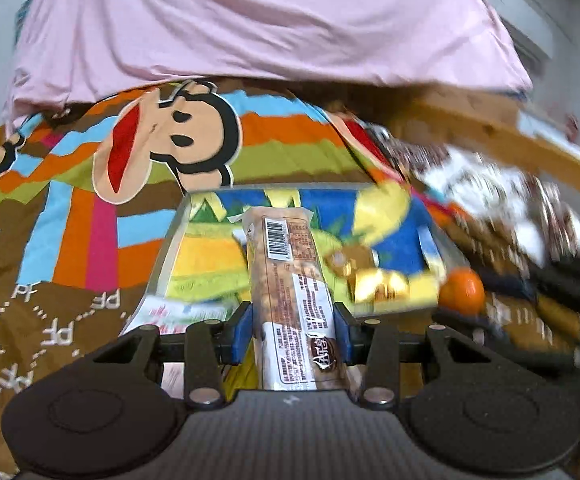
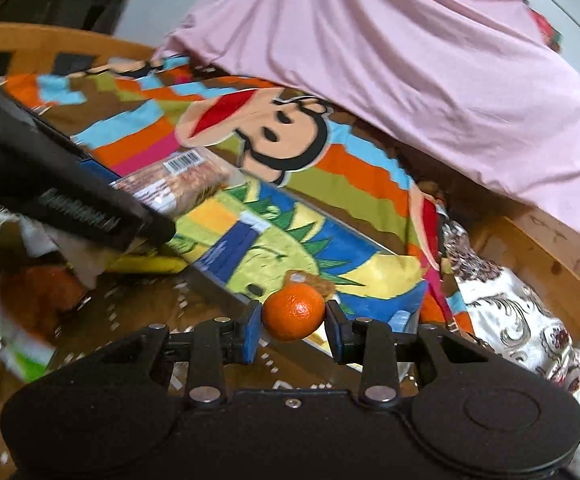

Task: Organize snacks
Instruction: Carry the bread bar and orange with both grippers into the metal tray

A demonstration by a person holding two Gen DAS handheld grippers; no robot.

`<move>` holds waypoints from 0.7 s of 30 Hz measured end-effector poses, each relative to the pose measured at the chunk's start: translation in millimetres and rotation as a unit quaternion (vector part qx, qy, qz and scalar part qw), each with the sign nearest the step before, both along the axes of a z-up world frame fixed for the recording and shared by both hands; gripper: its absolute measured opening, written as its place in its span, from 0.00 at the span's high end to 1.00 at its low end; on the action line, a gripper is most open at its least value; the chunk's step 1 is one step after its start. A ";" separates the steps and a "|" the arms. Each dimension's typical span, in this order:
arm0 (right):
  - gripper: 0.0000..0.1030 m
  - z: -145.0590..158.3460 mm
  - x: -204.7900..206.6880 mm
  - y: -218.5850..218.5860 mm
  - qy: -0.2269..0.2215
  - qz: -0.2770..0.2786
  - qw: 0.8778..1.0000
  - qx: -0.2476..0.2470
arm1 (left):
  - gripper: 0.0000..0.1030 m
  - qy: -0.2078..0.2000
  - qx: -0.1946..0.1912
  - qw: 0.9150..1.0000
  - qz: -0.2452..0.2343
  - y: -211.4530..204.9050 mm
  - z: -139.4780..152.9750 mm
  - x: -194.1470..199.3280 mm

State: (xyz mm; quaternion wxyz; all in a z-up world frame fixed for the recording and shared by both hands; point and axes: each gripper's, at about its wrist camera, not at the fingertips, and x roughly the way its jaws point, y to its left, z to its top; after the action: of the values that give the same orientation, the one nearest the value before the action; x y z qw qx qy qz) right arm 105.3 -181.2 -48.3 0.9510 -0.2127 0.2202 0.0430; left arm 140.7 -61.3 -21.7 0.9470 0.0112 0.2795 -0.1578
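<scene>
At the bottom centre of the left wrist view, the left gripper (image 1: 294,330) pinches a long clear-wrapped snack bar (image 1: 290,276) between its blue pads, the bar running up the middle of the frame over a colourful tray (image 1: 205,252); gold-wrapped sweets (image 1: 378,284) lie right of it. At the bottom centre of the right wrist view, the right gripper (image 2: 294,328) is pressed onto a small orange (image 2: 294,310), which sits squarely between its pads above the tray's (image 2: 386,276) near edge. A patterned bedspread (image 2: 145,128) and pink cloth (image 2: 410,60) fill the background.
</scene>
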 end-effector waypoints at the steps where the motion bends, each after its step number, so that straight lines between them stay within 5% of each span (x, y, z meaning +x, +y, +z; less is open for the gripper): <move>1: 0.65 0.3 3.7 -2.2 -0.002 -0.008 1.000 0.005 | 0.56 -0.003 -0.010 1.000 0.004 -3.0 1.9 8.4; 12: 0.65 -12.1 56.9 -44.0 -0.004 -0.101 0.992 0.072 | 0.56 -0.019 -0.033 0.999 -0.012 -28.3 -22.5 82.4; 21: 0.65 -44.3 87.4 -57.4 0.048 -0.141 0.984 0.095 | 0.56 0.035 -0.039 0.999 -0.004 -48.5 -58.2 109.5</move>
State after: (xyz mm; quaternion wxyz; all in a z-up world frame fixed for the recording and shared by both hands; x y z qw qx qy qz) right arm 192.6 -238.6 -92.6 0.9517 -0.0860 0.2883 -0.0610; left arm 250.2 -109.8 -79.9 0.9358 -0.0298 0.3058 -0.1729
